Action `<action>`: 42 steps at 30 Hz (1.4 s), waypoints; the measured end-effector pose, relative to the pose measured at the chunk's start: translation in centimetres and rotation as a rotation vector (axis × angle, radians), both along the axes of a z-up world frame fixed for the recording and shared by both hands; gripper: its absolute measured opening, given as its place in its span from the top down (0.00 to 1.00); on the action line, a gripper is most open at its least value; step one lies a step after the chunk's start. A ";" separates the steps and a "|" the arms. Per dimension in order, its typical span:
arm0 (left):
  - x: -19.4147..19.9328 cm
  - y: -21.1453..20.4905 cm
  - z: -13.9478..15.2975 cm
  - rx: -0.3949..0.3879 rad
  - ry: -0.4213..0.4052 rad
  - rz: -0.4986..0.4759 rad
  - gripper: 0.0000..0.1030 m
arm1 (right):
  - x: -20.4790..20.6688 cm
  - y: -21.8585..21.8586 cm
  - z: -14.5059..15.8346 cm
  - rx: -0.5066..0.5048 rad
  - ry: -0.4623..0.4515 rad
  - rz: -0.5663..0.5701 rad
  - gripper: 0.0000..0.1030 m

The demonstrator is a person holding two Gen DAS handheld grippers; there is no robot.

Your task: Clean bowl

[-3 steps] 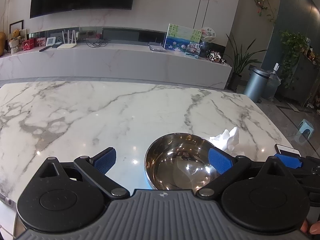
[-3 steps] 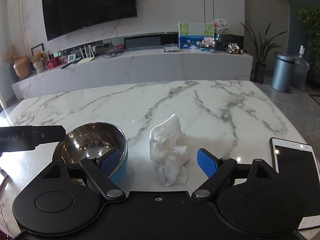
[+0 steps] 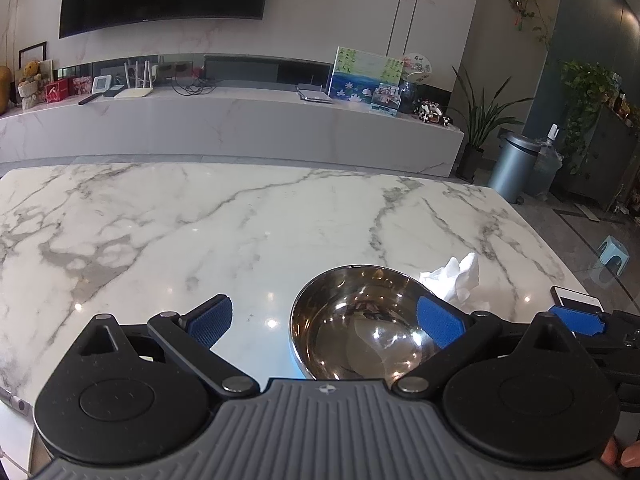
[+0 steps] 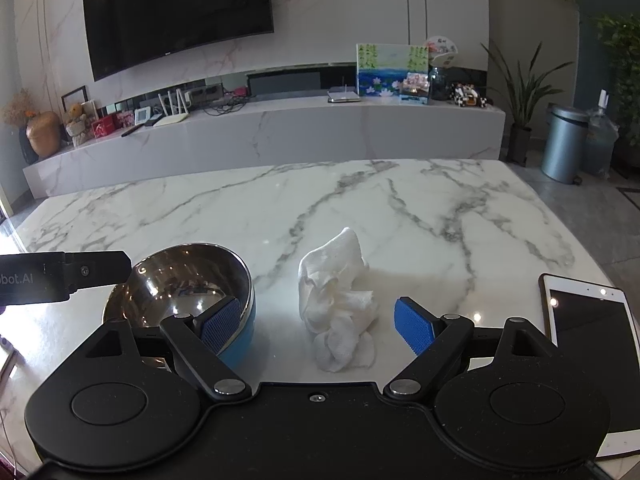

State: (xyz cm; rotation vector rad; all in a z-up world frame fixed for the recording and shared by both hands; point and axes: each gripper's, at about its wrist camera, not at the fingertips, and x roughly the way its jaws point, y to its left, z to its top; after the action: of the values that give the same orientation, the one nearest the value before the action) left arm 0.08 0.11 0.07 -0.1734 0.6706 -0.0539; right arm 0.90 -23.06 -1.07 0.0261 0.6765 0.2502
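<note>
Upright, bowl (image 3: 360,320) faces mouth-up on table (image 3: 200,220).

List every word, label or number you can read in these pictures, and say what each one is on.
"obot.AI", cut off at the picture's left edge: on the left gripper, beside the bowl.
Logo on the TV: too small to read.
Writing on the painting and fan: blurred.

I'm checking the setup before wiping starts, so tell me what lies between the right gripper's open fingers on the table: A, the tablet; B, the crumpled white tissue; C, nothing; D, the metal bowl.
B: in the right wrist view the crumpled white tissue lies on the table between the open right gripper fingers, untouched by the pads.
</note>
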 end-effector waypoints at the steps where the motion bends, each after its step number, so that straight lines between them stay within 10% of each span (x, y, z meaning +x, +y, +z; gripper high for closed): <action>1: 0.0 0.0 0.0 -0.004 0.003 0.001 0.03 | 0.0 0.0 0.0 -0.001 0.000 0.000 0.19; 42: 0.3 -0.1 -0.2 0.041 0.037 0.013 0.08 | -0.2 0.6 -1.8 -0.067 0.020 -0.018 0.19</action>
State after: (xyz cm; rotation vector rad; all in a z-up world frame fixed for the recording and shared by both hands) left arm 0.36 0.02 -0.09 -0.1394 0.7065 -0.0245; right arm 0.66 -22.46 -2.84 -0.0292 0.7037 0.2105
